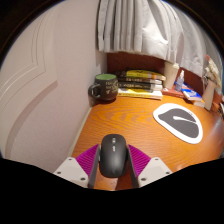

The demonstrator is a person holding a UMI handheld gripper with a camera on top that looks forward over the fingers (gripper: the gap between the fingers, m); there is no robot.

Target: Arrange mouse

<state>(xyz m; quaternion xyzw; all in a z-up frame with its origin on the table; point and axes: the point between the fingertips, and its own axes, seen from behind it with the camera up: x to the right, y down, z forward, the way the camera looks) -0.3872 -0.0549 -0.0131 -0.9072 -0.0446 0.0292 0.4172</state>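
A black computer mouse (113, 160) sits between my two fingers, its length along them. The gripper (113, 150) is shut on it, with the pink pads (88, 157) pressing on its left and right sides. It is over the near part of a wooden desk (115, 122). I cannot tell whether it rests on the desk or is held just above it. A white mouse mat with a black oval (179, 122) lies on the desk beyond the fingers, to the right.
A dark green mug (104, 88) stands at the back left of the desk. A stack of books (142, 80) lies beside it, under a grey curtain (140, 25). A white wall (45, 85) runs along the desk's left edge. Small items (192, 95) lie at the far right.
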